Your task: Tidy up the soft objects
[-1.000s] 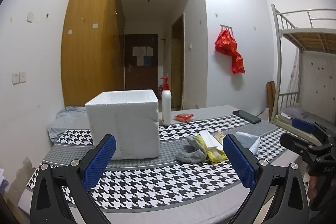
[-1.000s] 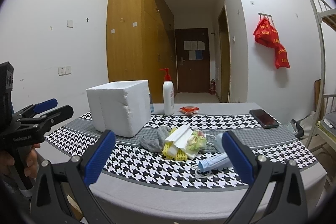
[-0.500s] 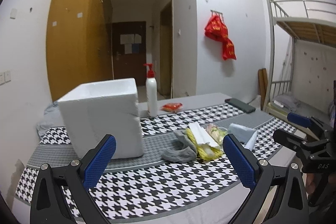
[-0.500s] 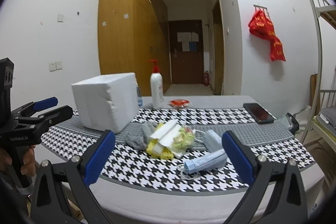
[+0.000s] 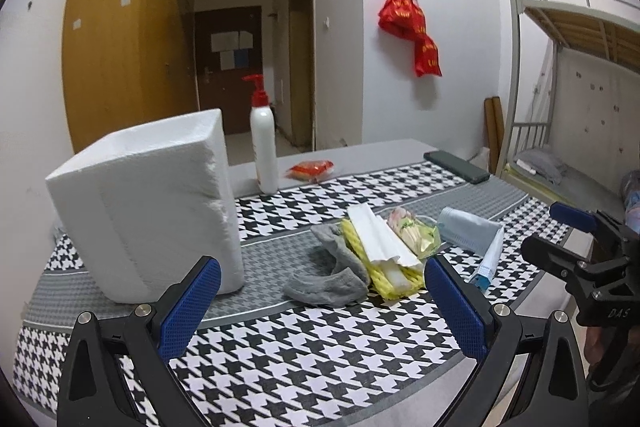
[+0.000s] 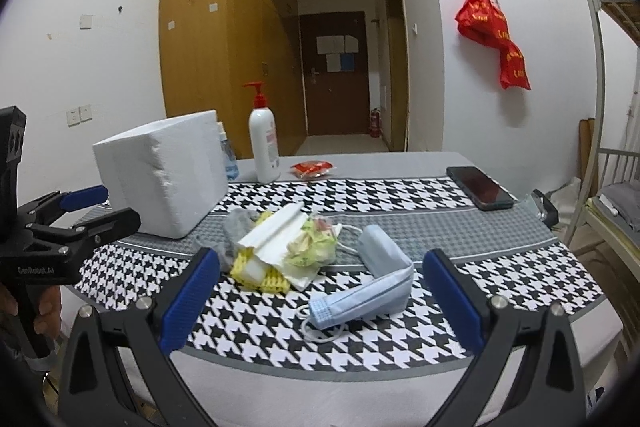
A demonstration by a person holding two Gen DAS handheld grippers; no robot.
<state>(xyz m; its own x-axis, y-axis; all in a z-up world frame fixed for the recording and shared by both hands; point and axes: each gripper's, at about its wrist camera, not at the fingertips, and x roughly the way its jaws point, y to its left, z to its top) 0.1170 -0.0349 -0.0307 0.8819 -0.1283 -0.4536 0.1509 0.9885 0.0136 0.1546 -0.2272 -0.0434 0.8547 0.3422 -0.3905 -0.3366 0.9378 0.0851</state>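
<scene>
Both claws spread wide, gripping nothing. In the right wrist view, right gripper (image 6: 320, 291) aimed at the pale blue face mask (image 6: 362, 301), which sits just below frame centre, squarely in the gap between the blue pads, on the houndstooth cloth (image 6: 500, 275). Long axis of the mask slanted from lower left to upper right, roughly crosswise to the line of approach, ear loop trailing at the lower left end. Second blue mask (image 6: 378, 247) just behind, touching or nearly so. Left of centre, the heap: yellow mesh sleeve (image 6: 260, 273), white folded sheet (image 6: 276, 233), grey sock (image 6: 236, 227). White foam box (image 6: 160, 179) at centre left, probably the bin. In the left wrist view, left gripper (image 5: 320, 305) pointed at the grey sock (image 5: 332, 277), just above the gap, mask (image 5: 486, 259) off to the right. Likely split: right claw nearer the mask, left nearer the sock and the box (image 5: 148, 207).
</scene>
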